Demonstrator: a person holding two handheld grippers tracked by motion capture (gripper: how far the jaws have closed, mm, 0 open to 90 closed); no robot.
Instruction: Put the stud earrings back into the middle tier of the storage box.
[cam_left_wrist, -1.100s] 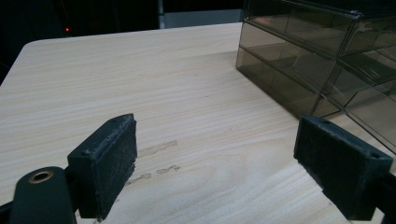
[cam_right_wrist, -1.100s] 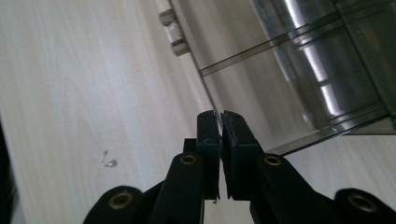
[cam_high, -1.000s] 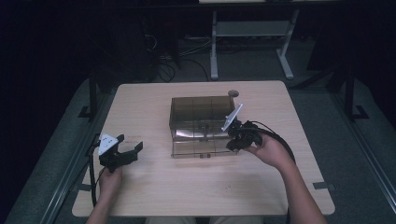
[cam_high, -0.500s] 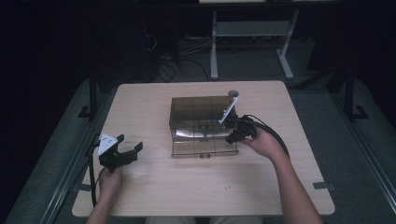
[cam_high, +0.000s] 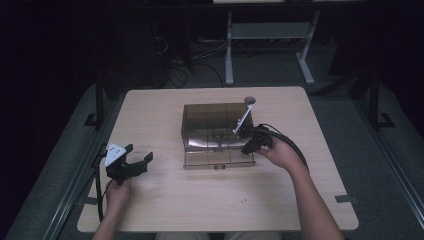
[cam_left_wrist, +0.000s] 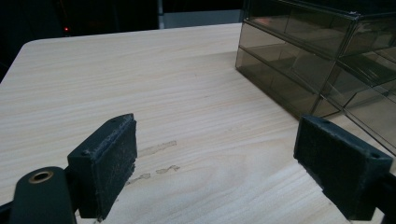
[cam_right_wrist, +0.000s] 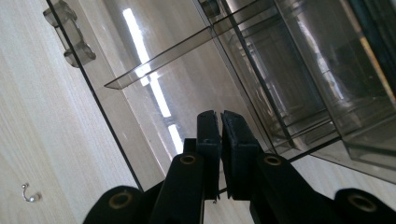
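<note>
A smoky clear drawer cabinet (cam_high: 210, 119) stands at the middle of the table, its bottom drawer (cam_high: 216, 158) pulled out toward me. My right gripper (cam_high: 246, 148) is at the drawer's right end, jaws shut, with nothing visible between the pads. In the right gripper view the shut gripper (cam_right_wrist: 220, 122) hangs over a compartment of the open drawer (cam_right_wrist: 154, 88), whose clear handle (cam_right_wrist: 70, 36) lies at upper left. My left gripper (cam_high: 138, 153) rests open near the table's left front. In the left gripper view the gripper (cam_left_wrist: 215, 140) stands wide apart over bare wood, with the cabinet (cam_left_wrist: 299, 60) farther off at right.
The light wooden table (cam_high: 165, 110) has bare surface around the cabinet. A tiny metal hook (cam_right_wrist: 29, 192) lies on the wood beside the drawer front. A round grey disc (cam_high: 249, 100) sits behind the cabinet. Dark floor, cables and a white desk frame (cam_high: 230, 55) lie beyond.
My right gripper has moved left and down to the right end of the open drawer, still shut. The left gripper has stayed where it was.
</note>
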